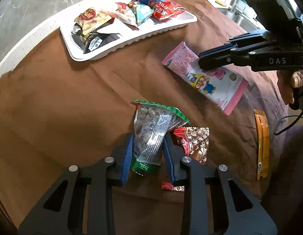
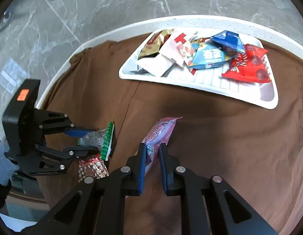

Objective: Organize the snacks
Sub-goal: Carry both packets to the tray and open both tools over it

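My left gripper (image 1: 148, 137) is shut on a clear packet of dark nuts with green ends (image 1: 151, 125); its blue pads press both sides. In the right wrist view this gripper (image 2: 90, 140) holds that packet (image 2: 94, 137) with one green end tipped up. My right gripper (image 2: 153, 145) is shut on a pink cartoon packet (image 2: 163, 131), gripping its near end. The left wrist view shows the right gripper (image 1: 202, 58) on the pink packet (image 1: 206, 78) at the right. A white divided tray (image 1: 104, 52) at the back holds several snack packets.
A red and gold packet (image 1: 194, 143) lies under my left gripper's right finger. An orange stick packet (image 1: 262, 143) lies near the right edge. A brown cloth (image 2: 210, 137) covers the round white table (image 2: 59, 70); grey marble floor lies beyond. The tray (image 2: 210, 88) is at the upper right.
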A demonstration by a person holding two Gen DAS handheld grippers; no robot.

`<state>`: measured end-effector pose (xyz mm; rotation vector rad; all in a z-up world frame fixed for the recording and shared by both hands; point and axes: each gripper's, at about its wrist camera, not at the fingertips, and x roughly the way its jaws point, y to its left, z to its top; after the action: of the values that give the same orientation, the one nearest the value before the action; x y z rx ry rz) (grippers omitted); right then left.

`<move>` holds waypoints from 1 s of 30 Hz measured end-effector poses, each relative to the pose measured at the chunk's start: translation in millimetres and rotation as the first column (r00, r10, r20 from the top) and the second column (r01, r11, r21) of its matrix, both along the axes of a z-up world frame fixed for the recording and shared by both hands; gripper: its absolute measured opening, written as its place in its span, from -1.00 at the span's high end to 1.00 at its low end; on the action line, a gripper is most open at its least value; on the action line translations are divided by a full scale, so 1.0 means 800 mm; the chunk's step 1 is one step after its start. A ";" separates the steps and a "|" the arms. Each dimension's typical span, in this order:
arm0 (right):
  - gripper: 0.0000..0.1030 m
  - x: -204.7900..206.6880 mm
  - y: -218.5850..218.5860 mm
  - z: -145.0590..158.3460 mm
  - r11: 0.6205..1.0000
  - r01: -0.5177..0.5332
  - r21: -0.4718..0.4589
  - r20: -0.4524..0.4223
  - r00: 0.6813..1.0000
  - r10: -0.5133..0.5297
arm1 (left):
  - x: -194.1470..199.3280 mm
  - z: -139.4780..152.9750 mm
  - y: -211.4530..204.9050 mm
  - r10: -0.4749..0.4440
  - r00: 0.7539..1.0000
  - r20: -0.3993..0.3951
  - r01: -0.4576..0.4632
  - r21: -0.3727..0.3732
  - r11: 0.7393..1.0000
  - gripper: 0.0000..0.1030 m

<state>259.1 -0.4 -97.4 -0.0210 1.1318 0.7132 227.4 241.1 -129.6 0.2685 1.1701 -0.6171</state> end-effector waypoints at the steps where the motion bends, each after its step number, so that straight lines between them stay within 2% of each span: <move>1: 0.70 0.000 -0.003 0.001 1.000 0.004 0.006 -0.003 1.000 -0.004 | 0.000 0.002 0.001 0.007 1.000 0.002 -0.007 -0.009 1.000 0.47; 9: 0.70 0.001 -0.013 0.011 0.998 0.022 0.051 -0.014 1.000 -0.021 | 0.007 0.016 0.020 0.063 0.998 -0.018 -0.064 -0.083 0.994 0.47; 16: 0.70 0.014 -0.021 0.033 0.995 0.039 0.097 0.004 0.999 -0.040 | 0.028 0.044 0.025 0.119 0.993 0.013 -0.116 -0.137 0.984 0.47; 22: 0.70 0.041 -0.024 0.056 0.990 0.060 0.124 0.042 0.997 -0.065 | 0.065 0.071 0.025 0.172 0.985 0.026 -0.162 -0.215 0.963 0.47; 30: 0.70 0.093 -0.024 0.081 0.986 0.083 0.143 0.097 0.991 -0.097 | 0.130 0.089 0.012 0.237 0.971 0.028 -0.221 -0.264 0.939 0.47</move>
<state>333.3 -19.6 -32.5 0.1091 0.9758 0.7008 331.5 250.5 -58.5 -0.0721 1.0316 -0.5450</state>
